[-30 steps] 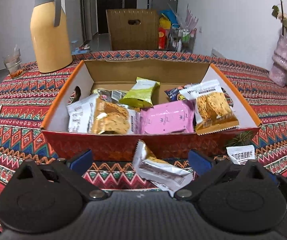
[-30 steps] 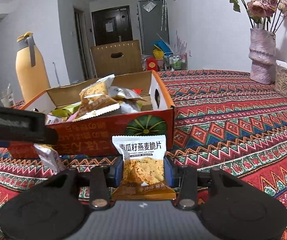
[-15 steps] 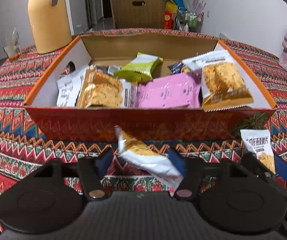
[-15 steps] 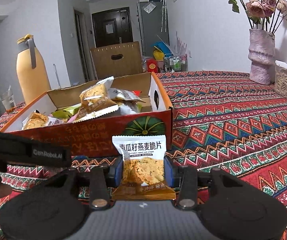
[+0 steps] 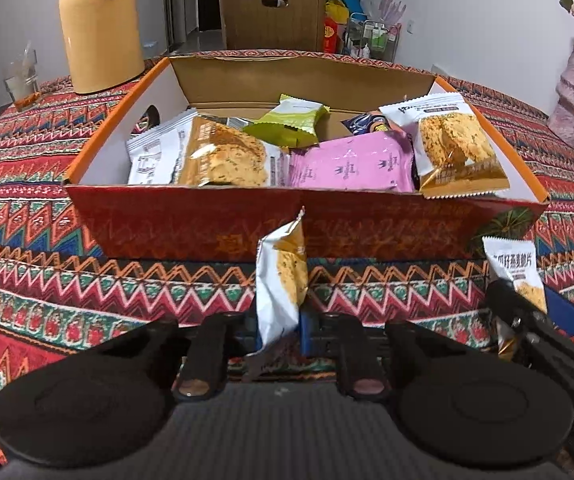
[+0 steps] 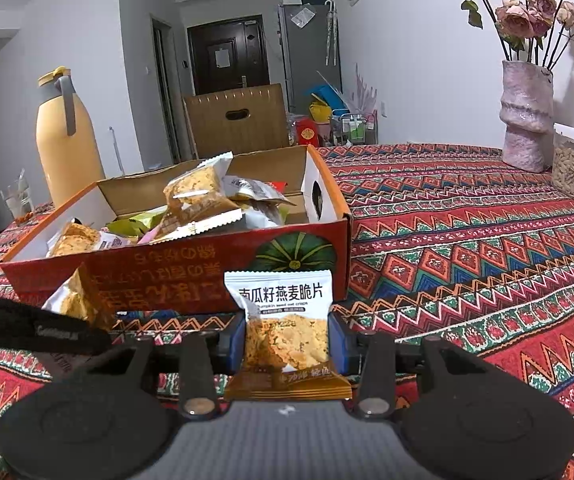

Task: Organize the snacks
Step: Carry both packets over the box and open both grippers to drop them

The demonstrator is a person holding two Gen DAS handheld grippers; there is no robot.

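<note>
1. A tall yellow plastic thermos jug [image 5: 99, 28] stands far left on the patterned red woven tablecloth [image 5: 27, 272].
2. The left gripper [image 5: 277, 326] is clenched on a silver-and-orange crumpled snack packet [image 5: 281, 284], held just before the open orange cardboard box [image 5: 191, 220] of snacks.
3. The right gripper [image 6: 287, 344] grasps a white-and-orange oat crisp packet [image 6: 285, 320], near the box's right corner.
</note>
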